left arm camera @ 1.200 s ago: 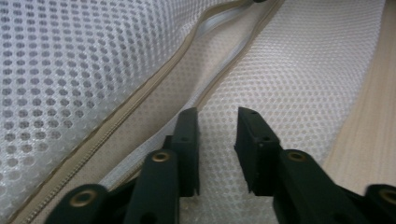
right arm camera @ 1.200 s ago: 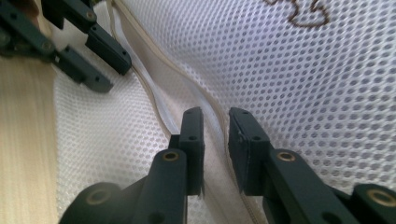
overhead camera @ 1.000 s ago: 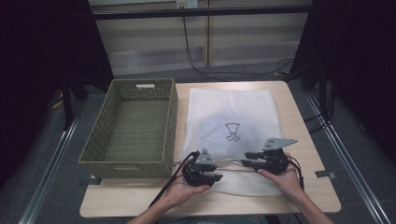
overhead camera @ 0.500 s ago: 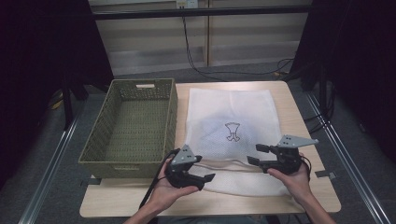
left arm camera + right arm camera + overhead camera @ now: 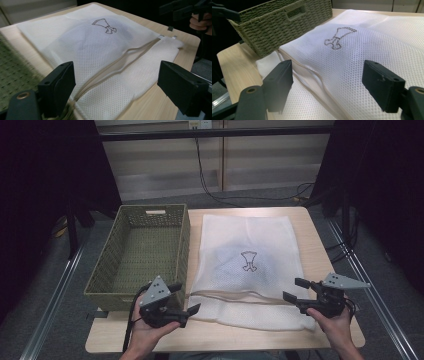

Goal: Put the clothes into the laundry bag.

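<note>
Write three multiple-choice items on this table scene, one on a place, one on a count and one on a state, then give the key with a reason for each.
1. Where does the woven basket stand relative to the white mesh bag?
A. On top of it
B. Beside it, toward the left gripper's side
C. On the floor

2. How many baskets are on the table?
A. One
B. Two
C. Three

3. How do the left gripper and right gripper stand?
A. Both open, holding nothing
B. Both shut on the bag
C. Left shut on the basket

Key: 1 B, the high view shows the basket alongside the bag's left edge. 2 A, a single green basket is there. 3 A, each gripper view shows its jaws wide apart above the bag.
</note>
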The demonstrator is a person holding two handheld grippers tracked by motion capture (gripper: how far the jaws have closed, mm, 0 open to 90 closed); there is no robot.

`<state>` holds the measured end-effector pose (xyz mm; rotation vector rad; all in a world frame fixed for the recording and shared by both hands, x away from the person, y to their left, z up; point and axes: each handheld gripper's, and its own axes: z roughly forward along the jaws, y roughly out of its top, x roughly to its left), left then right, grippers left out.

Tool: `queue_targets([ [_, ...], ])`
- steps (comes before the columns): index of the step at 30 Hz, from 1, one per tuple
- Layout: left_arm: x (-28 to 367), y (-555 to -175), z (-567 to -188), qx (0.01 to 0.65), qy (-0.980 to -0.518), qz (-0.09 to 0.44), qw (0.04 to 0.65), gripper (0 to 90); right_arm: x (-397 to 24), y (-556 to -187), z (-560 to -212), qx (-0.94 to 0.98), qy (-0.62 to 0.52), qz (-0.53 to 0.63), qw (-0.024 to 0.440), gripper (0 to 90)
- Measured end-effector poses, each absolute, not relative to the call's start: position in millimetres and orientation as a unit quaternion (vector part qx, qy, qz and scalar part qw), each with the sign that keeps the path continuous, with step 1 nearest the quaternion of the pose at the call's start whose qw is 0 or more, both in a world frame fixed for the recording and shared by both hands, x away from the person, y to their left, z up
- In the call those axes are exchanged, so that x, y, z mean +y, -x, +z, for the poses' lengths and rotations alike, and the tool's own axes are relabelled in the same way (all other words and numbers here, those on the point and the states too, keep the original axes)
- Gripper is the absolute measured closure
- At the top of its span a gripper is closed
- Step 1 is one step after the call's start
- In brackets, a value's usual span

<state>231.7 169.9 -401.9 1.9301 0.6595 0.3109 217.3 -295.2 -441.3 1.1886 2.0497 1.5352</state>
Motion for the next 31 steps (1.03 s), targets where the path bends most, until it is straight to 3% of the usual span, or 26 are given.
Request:
queue_targets([
  [7, 206.2, -225.1, -402.0, 0.323, -0.775, 0.172, 0.515, 11.5, -307.3, -204.0, -445.6, 0.7, -0.442, 0.53, 0.182, 23.3],
  [17, 249.7, -219.2, -404.1, 0.357, -0.731, 0.189, 0.55, 4.2, -329.3, -192.3, -448.0, 0.675, -0.465, 0.537, 0.201, 26.5],
  [31, 269.8, -225.8, -415.9, 0.387, -0.722, 0.198, 0.538, 10.8, -334.8, -200.7, -457.6, 0.684, -0.478, 0.518, 0.185, 34.0],
])
